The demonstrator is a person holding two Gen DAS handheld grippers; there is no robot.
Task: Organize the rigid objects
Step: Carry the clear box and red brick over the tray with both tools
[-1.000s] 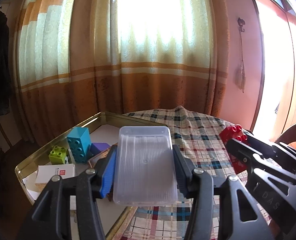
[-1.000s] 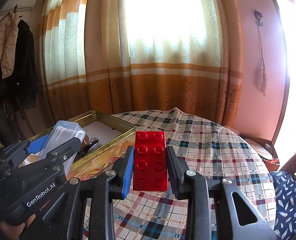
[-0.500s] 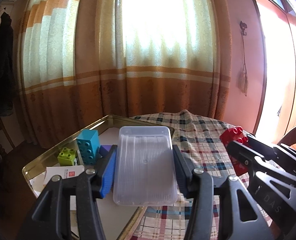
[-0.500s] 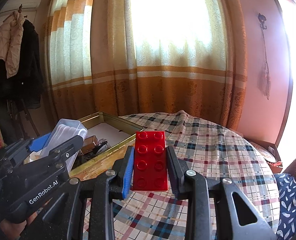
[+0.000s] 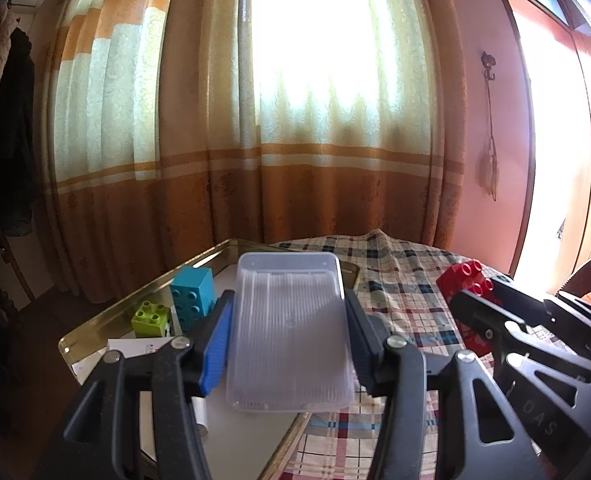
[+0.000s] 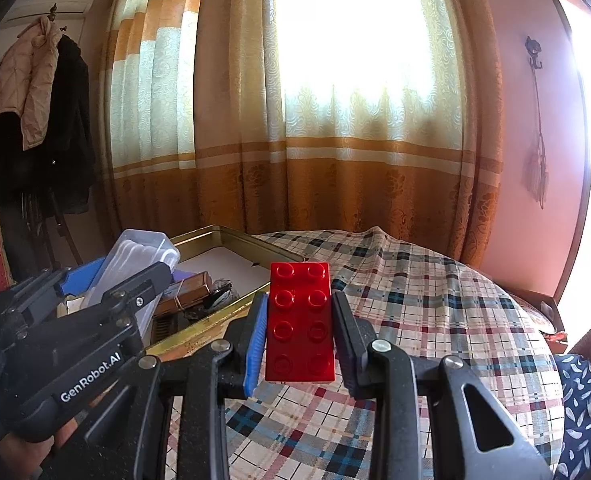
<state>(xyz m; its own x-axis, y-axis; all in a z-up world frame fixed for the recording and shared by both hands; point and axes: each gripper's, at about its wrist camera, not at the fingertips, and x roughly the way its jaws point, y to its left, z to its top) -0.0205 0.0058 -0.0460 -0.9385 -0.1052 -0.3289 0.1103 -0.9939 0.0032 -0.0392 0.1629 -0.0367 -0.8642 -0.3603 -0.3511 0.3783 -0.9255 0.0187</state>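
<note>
My left gripper [image 5: 289, 340] is shut on a clear ribbed plastic box [image 5: 289, 328], held in the air over the right side of a gold metal tray [image 5: 95, 330]. In the right wrist view the same box [image 6: 135, 264] shows at the left, above the tray [image 6: 231, 236]. My right gripper [image 6: 299, 336] is shut on a red studded brick [image 6: 300, 324], studs up, above the checked tablecloth [image 6: 435, 320]. The red brick [image 5: 465, 280] also appears at the right of the left wrist view.
Inside the tray lie a blue brick [image 5: 193, 296], a lime-green brick [image 5: 151, 318], a white card [image 5: 135, 348] and a brown packet [image 6: 189, 290]. Orange curtains [image 5: 295, 140] hang behind the table. Coats [image 6: 35, 120] hang at the left. A patterned cushion [image 6: 587, 408] sits at right.
Both views have tipped slightly, so the tray and table sit lower in frame. Both grips are unchanged.
</note>
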